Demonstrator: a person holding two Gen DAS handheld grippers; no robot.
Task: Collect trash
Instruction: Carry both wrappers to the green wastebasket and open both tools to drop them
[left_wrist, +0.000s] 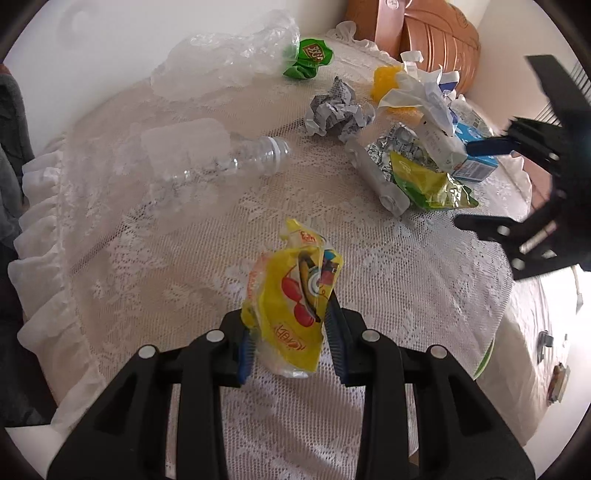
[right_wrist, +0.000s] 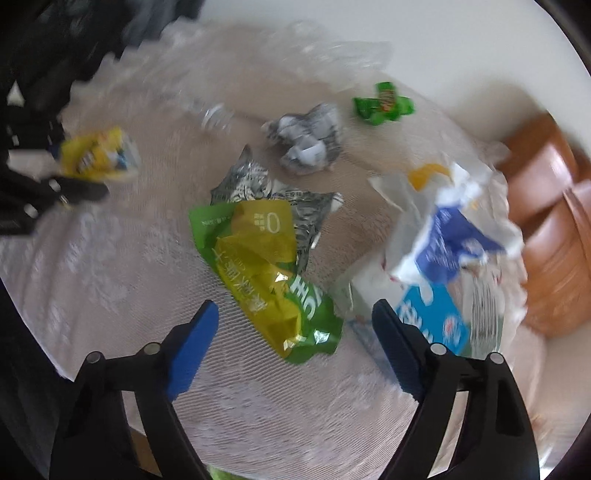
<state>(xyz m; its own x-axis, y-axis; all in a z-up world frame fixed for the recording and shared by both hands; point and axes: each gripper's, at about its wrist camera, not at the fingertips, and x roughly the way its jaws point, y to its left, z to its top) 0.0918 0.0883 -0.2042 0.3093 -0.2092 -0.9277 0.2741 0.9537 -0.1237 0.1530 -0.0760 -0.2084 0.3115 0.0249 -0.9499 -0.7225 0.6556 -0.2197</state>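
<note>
Now: left gripper (left_wrist: 290, 339) clamped on yellow wrapper (left_wrist: 291, 302) | right gripper (right_wrist: 295, 354) agape, empty, straddling near end of green-yellow packet (right_wrist: 266, 273) | long axis running up-left, away from claw

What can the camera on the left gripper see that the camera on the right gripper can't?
Only the left camera shows the whole clear plastic bottle lying on the tablecloth, and the left gripper squeezing the yellow wrapper up close. Only the right camera shows the right gripper open wide over the green and yellow packet. Both see the crumpled grey paper, the green wrapper and the blue and white carton.
</note>
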